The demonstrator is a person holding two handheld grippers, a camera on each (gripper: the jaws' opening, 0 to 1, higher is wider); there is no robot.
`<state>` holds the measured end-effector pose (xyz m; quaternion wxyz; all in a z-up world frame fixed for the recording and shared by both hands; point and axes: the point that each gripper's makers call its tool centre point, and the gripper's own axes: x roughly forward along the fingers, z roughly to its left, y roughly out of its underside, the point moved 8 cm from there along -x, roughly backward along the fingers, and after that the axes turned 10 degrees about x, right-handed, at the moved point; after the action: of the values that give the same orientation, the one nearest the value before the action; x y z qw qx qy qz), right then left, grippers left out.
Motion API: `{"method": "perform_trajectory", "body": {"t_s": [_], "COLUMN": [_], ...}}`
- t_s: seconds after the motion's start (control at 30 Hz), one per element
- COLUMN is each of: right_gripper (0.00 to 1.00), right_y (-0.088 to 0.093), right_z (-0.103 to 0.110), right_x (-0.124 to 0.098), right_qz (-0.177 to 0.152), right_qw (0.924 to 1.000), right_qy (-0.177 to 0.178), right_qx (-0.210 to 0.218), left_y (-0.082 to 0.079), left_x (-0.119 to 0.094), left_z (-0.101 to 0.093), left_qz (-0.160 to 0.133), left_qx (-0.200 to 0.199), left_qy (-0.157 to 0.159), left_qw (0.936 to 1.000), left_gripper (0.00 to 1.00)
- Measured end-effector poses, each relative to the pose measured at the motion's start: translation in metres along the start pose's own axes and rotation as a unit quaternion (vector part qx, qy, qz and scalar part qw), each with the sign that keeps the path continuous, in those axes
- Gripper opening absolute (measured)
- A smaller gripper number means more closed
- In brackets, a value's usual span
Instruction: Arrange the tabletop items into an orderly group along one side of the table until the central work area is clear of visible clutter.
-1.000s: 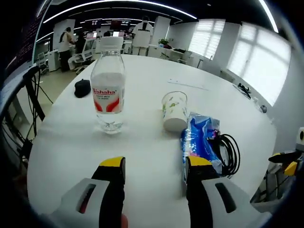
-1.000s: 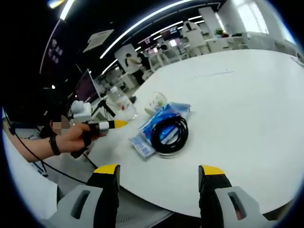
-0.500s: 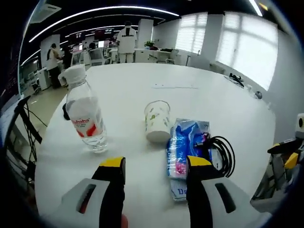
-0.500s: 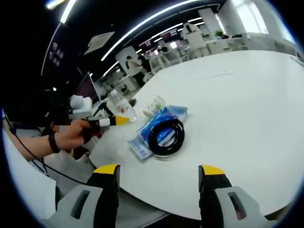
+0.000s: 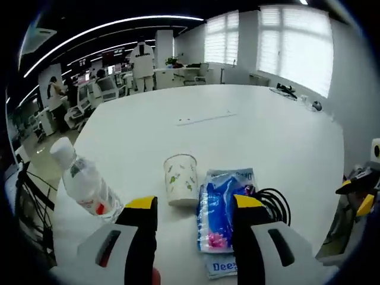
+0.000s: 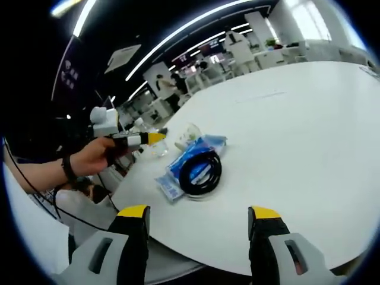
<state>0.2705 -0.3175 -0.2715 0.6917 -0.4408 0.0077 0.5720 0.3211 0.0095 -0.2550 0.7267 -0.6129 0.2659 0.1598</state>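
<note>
Four items sit clustered near one edge of the counter [image 5: 267, 130]: bottle [image 5: 86, 187], cup [image 5: 180, 187], blue pack [image 5: 224, 217], cable coil [image 5: 274, 203]. Left tool [image 5: 189, 208] has pulled up and back over the last second; bottle that loomed big and upright in left gripper view now looks small and leans at the lower left, likely fisheye tilt, not a real tip. Cup and pack unchanged relative to each other, cup just beside pack, coil resting on pack's far end. Nothing has been grabbed yet, so judged as repositioning before a pick, task barely started.

Left tool jaws apart, nothing between them. Right tool [image 6: 199, 217] also released, jaws wide, hovering off the counter edge, well apart from the cluster.

Right gripper view shows a hand [image 6: 89, 157] holding the left tool [image 6: 142, 139] with its yellow tip close to the bottle; bottle mostly hidden there. It also shows coil [image 6: 200, 170] lying on top of the pack [image 6: 190, 160]. Left gripper view gives cup print and pack label, plus right tool [image 5: 359, 193] at the far right edge
</note>
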Motion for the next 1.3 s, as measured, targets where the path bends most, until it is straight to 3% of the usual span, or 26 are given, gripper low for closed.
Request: {"method": "perform_trajectory", "body": {"t_s": [0.13,0.57,0.87,1.2,1.3], "right_gripper": [0.68,0.68,0.67,0.67,0.67], "right_y": [-0.005,-0.013,-0.013,-0.01,-0.01], "right_z": [-0.006,-0.024,-0.031,-0.036,-0.037], "right_x": [-0.004,-0.011,-0.012,-0.005,-0.005], "right_qz": [-0.004,-0.008,0.002,0.016,0.019], "right_qw": [1.0,0.9999,0.9997,0.9994,0.9994], "right_qy": [0.0,0.002,0.005,0.005,0.005], "right_qx": [0.002,0.012,0.023,0.029,0.03], "left_y": [-0.009,0.004,0.021,0.031,0.032], "left_x": [0.004,0.025,0.052,0.061,0.06], "left_z": [0.0,0.001,0.015,0.025,0.018], "left_qz": [0.001,0.032,0.05,0.066,0.068], "left_qx": [-0.003,-0.031,-0.073,-0.092,-0.102], "left_qy": [-0.005,-0.006,-0.008,-0.011,-0.003], "left_qw": [1.0,0.999,0.996,0.9935,0.9925], "left_gripper": [0.48,0.46,0.43,0.4,0.4]}}
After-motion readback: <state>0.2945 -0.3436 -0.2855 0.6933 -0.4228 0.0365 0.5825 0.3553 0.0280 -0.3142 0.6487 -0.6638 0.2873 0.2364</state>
